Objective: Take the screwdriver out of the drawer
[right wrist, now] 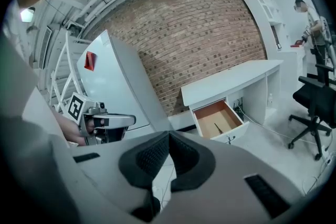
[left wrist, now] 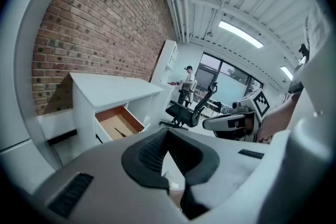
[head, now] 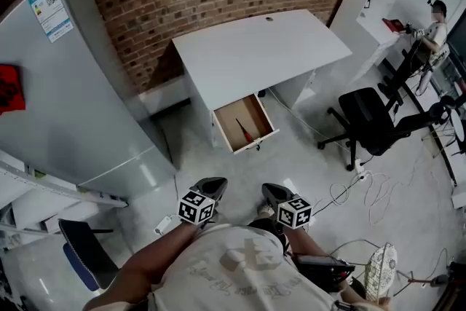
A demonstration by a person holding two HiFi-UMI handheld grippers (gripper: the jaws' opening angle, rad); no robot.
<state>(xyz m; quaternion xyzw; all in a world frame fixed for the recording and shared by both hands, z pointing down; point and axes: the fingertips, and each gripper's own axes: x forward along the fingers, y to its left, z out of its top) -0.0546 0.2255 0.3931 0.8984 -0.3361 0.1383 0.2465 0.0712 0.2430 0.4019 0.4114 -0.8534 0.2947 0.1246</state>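
Note:
A white desk [head: 262, 47] stands against the brick wall, its wooden-bottomed drawer [head: 244, 124] pulled open. Inside lies a thin screwdriver [head: 247, 133] with a red handle, also visible as a dark sliver [left wrist: 119, 132] [right wrist: 218, 127] in both gripper views. My left gripper [head: 211, 186] and right gripper [head: 274, 191] hang side by side close to my body, well short of the drawer, both pointing towards it. Each has its jaws shut with nothing between them [left wrist: 168, 132] [right wrist: 169, 136]. Each gripper view shows the other gripper beside it, the right gripper [left wrist: 231, 122] and the left gripper [right wrist: 107, 122].
A tall white fridge [head: 73, 84] stands to the left of the desk. A black office chair [head: 371, 120] sits to the right, with cables [head: 364, 189] on the floor near it. A blue chair [head: 84, 251] is at lower left. A person [head: 437, 25] stands far right.

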